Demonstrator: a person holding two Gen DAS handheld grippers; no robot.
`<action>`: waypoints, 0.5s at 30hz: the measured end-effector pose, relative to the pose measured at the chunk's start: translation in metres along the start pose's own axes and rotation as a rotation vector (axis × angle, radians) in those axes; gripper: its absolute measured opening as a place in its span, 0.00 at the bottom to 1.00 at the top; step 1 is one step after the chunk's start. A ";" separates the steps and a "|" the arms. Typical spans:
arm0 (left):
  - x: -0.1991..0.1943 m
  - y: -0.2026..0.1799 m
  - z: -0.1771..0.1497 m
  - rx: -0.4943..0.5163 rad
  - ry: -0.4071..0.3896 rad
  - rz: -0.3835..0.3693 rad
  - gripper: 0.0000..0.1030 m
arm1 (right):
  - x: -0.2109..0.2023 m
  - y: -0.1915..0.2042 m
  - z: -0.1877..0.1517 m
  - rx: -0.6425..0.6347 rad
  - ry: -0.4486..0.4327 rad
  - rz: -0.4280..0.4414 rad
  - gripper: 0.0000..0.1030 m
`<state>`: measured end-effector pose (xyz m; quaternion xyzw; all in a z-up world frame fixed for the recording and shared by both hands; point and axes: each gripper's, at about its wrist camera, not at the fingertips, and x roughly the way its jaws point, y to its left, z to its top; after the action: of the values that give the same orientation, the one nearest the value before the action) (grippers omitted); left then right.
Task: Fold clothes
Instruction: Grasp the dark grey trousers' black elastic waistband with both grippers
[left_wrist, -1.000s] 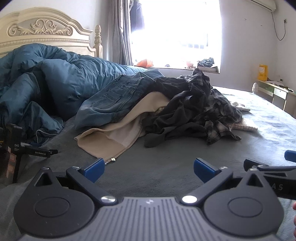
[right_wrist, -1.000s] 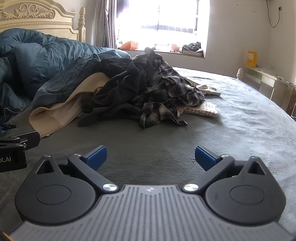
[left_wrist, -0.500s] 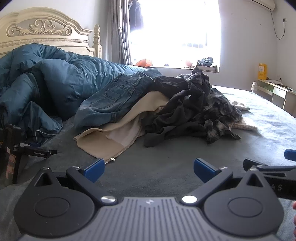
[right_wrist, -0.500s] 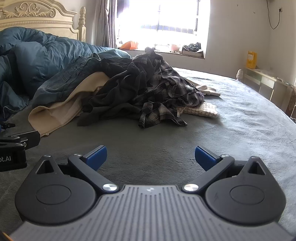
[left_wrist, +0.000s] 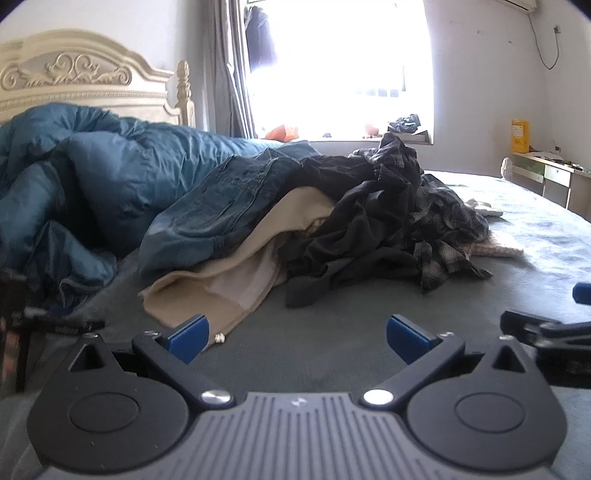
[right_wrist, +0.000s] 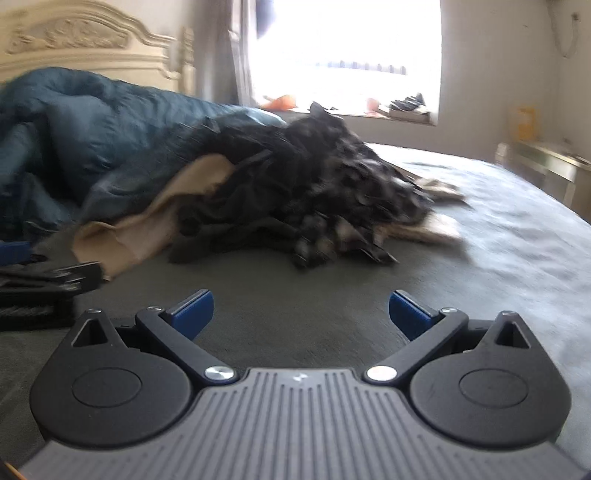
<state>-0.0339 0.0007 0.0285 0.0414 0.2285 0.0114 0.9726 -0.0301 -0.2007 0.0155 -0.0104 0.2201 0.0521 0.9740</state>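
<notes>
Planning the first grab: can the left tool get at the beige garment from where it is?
Probably yes. The left tool is open, and the beige garment's near edge lies just ahead of its left finger on bare bedsheet, nothing between. Jeans cover only its far part.

Home bedroom — carved headboard (left_wrist: 74, 79), blue duvet (left_wrist: 92, 177), curtained window (left_wrist: 332, 66) — clothes heap (left_wrist: 332, 221) on bed

Shiny quilted duvet (left_wrist: 110, 177); faded denim jeans (left_wrist: 221, 206); matt grey bedsheet (left_wrist: 332, 332).

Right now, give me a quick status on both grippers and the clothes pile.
Left gripper open, empty. Right gripper open, empty. Clothes pile unfolded on bed, untouched. Nothing in the way.
</notes>
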 end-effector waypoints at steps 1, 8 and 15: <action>0.009 0.000 0.002 0.006 -0.011 0.001 1.00 | 0.005 -0.003 0.003 -0.014 -0.013 0.017 0.99; 0.085 -0.008 0.027 0.026 -0.096 -0.043 1.00 | 0.078 -0.043 0.054 0.061 -0.077 0.131 0.99; 0.172 -0.041 0.048 0.136 -0.169 -0.094 0.99 | 0.176 -0.077 0.119 0.211 -0.078 0.286 0.99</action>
<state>0.1416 -0.0370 -0.0081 0.0973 0.1476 -0.0536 0.9828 0.1870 -0.2554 0.0468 0.1253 0.1854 0.1671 0.9602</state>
